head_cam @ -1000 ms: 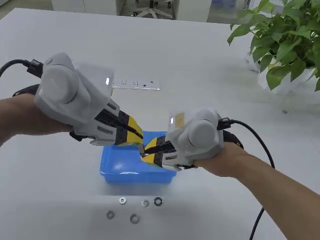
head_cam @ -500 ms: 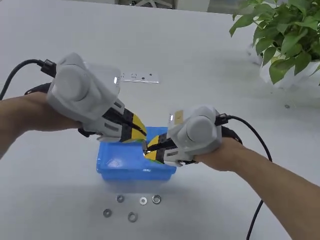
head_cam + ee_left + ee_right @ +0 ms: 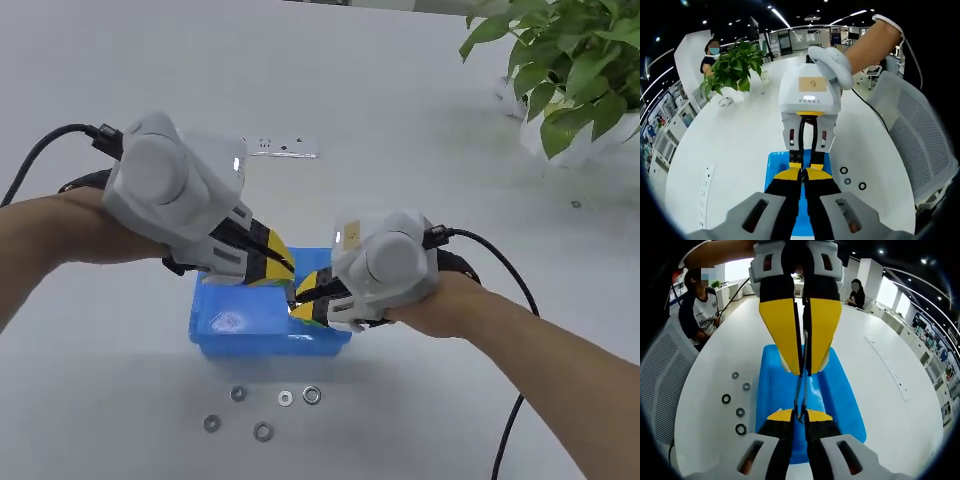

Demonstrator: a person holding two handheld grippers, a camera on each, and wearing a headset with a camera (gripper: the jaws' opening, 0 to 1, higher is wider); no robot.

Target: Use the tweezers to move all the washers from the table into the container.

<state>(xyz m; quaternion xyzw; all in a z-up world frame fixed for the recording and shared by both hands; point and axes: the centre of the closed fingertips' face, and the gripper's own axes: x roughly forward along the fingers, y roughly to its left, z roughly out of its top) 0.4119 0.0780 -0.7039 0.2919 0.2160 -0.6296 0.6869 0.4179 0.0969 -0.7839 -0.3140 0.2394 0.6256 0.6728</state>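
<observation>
A blue container sits on the white table, and my two grippers meet tip to tip above it. Thin metal tweezers run between them. My left gripper comes in from the left, shut on one end of the tweezers. My right gripper faces it from the right, shut on the other end. Several washers lie loose on the table in front of the container. They also lie beside the container as washers and washers. The container's inside is mostly hidden by the grippers.
A white power strip lies behind the container. A potted plant stands at the far right. Black cables trail from both grippers. A mesh chair stands by the table edge, and people are in the background.
The grippers stay together over the container. The head camera has shifted, so the whole scene sits slightly lower left; the washers have not moved.
</observation>
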